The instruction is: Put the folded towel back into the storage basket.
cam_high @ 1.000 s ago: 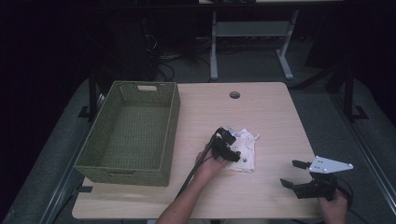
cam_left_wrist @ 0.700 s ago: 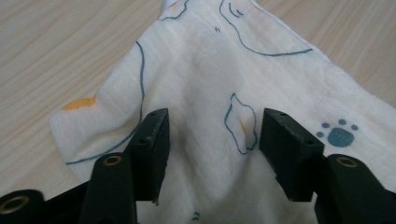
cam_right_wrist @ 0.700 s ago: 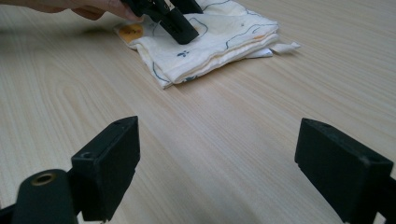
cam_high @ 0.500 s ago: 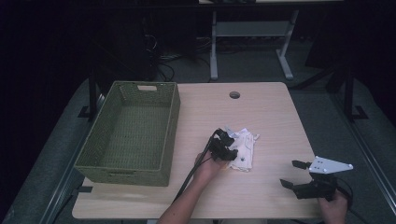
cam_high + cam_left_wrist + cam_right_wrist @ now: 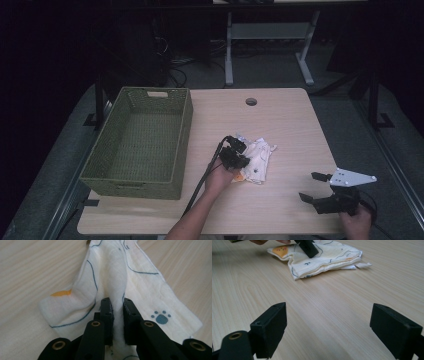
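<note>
1. The printed cloth lies crumpled near the middle of the wooden table, at about 3 o'clock from the green woven basket and well apart from it. It is white with blue lines, an orange patch and a blue paw print.
2. It looks soft, thin and light. It should bunch and drape when lifted, so loose ends may trail or catch. It is not fragile, and the weave should not slip much.
3. A raised fold near the middle is a sound place to pinch, since several layers gather there. A single edge would let the rest hang long.
4. The left gripper has just been closing its jaws. They now stand almost together with a ridge of the cloth squeezed between the pads, and that ridge stands up from the table.
5. The right gripper sits at about 4 o'clock from the cloth, well apart from it. Its jaws are spread wide over bare wood, holding and touching nothing.
</note>
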